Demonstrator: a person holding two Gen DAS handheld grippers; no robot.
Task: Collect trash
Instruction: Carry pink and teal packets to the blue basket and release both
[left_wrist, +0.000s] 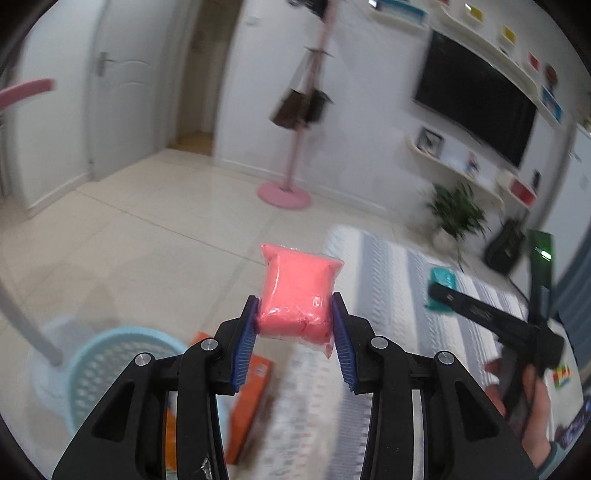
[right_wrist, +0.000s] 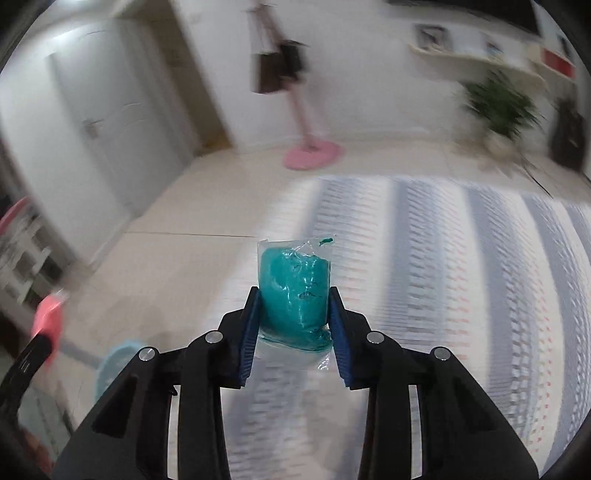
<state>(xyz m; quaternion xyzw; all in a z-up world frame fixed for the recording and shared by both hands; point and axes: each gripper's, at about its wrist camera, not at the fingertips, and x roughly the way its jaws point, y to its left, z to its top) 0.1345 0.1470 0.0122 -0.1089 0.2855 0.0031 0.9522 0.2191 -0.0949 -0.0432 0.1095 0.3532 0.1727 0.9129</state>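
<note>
Left wrist: both packets picked up, none binned yet.
Left tongs (left_wrist: 294, 320) clamp the pink packet (left_wrist: 297, 293); right tongs (right_wrist: 293, 319) clamp the teal packet (right_wrist: 295, 295); blue basket (left_wrist: 110, 363) waits below.

Left gripper (left_wrist: 294, 314) is black with blue ribbed pads, clamping a coral-pink packet (left_wrist: 297, 293) in clear wrap. Right gripper (right_wrist: 294, 314) matches, pinching a teal packet (right_wrist: 295, 291). Rug (right_wrist: 461, 277) has grey and white stripes, basket (left_wrist: 110, 362) pale blue, box (left_wrist: 251, 387) orange.
</note>
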